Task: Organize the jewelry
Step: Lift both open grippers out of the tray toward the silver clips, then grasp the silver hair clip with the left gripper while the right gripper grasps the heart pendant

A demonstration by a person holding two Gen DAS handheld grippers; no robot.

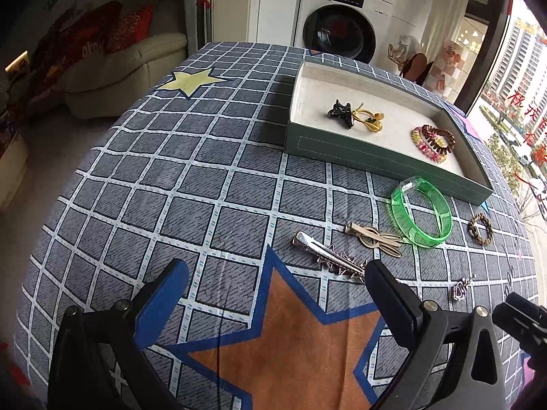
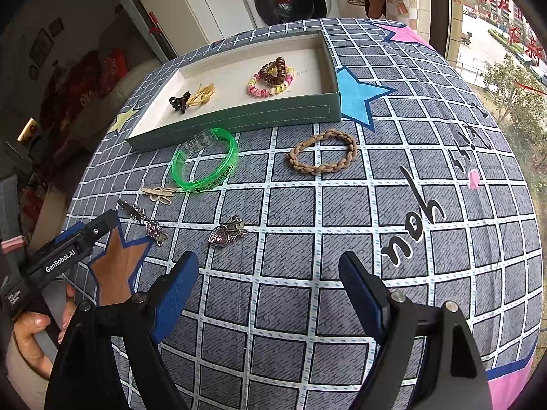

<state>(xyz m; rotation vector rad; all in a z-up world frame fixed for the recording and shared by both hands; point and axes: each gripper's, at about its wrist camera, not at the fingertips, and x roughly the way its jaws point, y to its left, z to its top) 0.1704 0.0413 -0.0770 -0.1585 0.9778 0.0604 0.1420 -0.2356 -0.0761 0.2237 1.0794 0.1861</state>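
Hovering wide apart over the checked tablecloth point(image 2: 307, 212), both empty: left gripper point(image 1: 277, 290) above the orange star, silver clip point(image 1: 328, 258) lying just beside its right finger; right gripper point(image 2: 270, 283) over bare squares, heart pendant point(image 2: 224, 235) lying just ahead. Sitting inside the green tray point(image 2: 239, 119): black claw clip point(image 2: 179, 101), yellow tie, coiled hair ties point(image 2: 271, 78). Lying outside on the cloth, near the tray's front wall: green bangle point(image 2: 205, 164), braided band point(image 2: 323, 152), beige clip point(image 2: 159, 193).
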